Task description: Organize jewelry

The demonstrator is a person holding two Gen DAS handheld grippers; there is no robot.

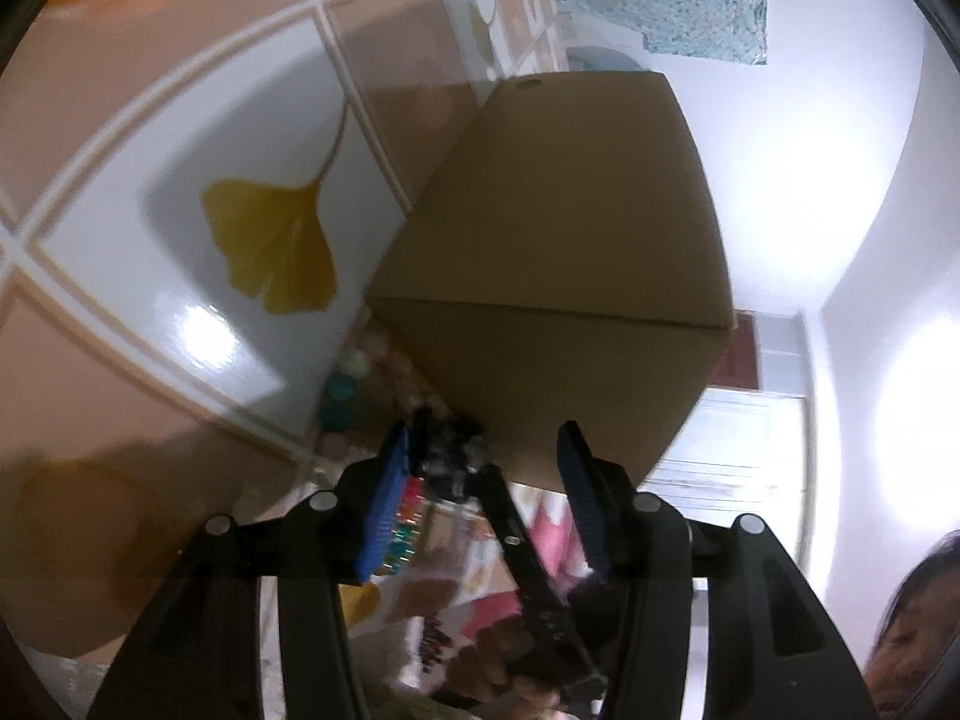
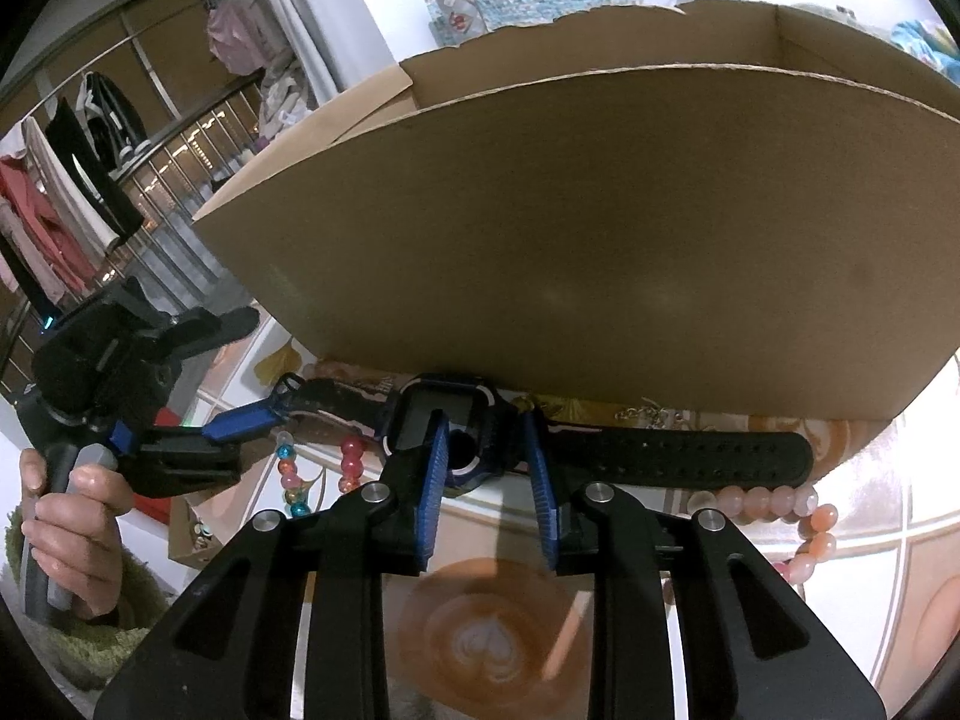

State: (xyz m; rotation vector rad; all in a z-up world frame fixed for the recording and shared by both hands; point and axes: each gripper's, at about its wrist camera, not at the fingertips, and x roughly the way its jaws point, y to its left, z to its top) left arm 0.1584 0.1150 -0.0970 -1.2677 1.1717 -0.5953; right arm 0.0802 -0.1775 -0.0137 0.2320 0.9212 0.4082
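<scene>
A black and blue wristwatch (image 2: 447, 414) lies on the table against the brown cardboard box (image 2: 570, 228). My right gripper (image 2: 489, 450) is shut on the watch's case, its blue pads on either side. My left gripper (image 2: 240, 417) shows at the left of the right wrist view, its blue finger at the watch's buckle end. In the left wrist view the left gripper (image 1: 486, 450) stands wide with the watch strap (image 1: 447, 450) running between its fingers, near the left pad. I cannot tell if it grips the strap. The box (image 1: 558, 240) fills that view.
A peach bead bracelet (image 2: 780, 510) lies right of the watch. A colourful bead bracelet (image 2: 294, 480) lies left, also in the left wrist view (image 1: 342, 390). A thin chain (image 2: 654, 417) lies by the box. The tablecloth (image 1: 180, 240) has ginkgo leaf print.
</scene>
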